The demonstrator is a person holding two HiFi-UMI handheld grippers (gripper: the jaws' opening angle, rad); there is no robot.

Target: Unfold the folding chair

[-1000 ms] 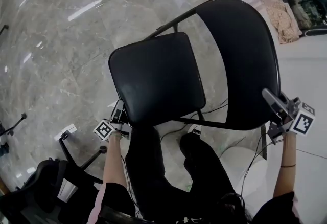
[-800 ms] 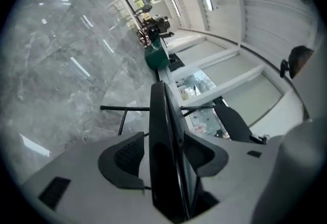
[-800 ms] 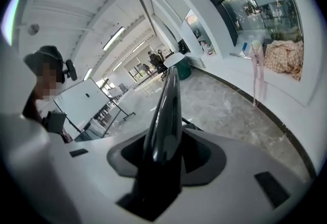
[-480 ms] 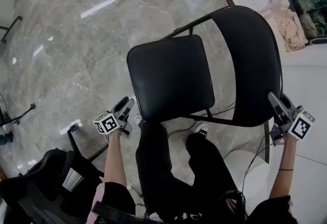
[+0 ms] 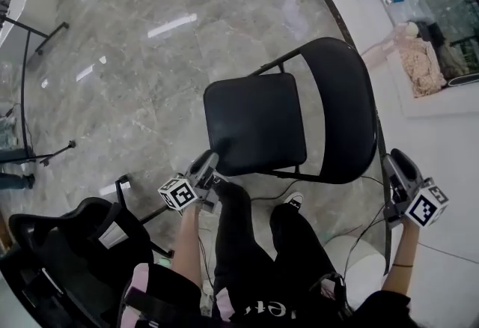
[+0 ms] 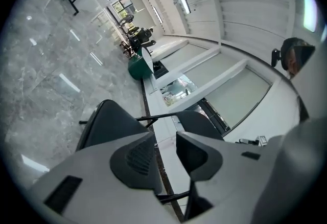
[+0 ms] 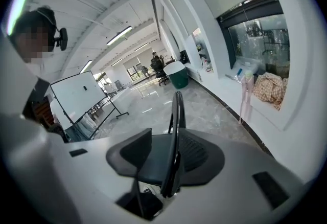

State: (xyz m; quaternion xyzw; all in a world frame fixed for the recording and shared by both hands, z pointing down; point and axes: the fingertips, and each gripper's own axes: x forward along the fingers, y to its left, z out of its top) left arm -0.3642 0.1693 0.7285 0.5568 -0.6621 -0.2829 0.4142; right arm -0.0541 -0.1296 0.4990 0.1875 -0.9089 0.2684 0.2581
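Note:
The black folding chair stands unfolded on the marble floor, its seat point(image 5: 254, 120) level and its backrest point(image 5: 344, 105) to the right. My left gripper point(image 5: 209, 162) hovers off the seat's near left corner. Its jaws are closing with nothing between them, and the chair point(image 6: 110, 120) shows beyond the left gripper point(image 6: 164, 138). My right gripper point(image 5: 395, 159) is beside the backrest's near right edge, clear of it. Its jaws are closing slightly, and the right gripper point(image 7: 166, 141) looks along the backrest edge point(image 7: 176, 115) without its pads pressing on it.
The person's legs point(image 5: 239, 244) stand just before the chair. A black office chair point(image 5: 82, 237) sits at the lower left, and cables and a white round base point(image 5: 352, 259) lie at the lower right. A ledge with beige cloth point(image 5: 415, 57) runs along the right, a whiteboard point(image 7: 76, 97) stands beyond.
Both grippers have risen and come off the chair: the left has left the seat's front corner, the right has let go of the backrest's edge. The chair looks farther below.

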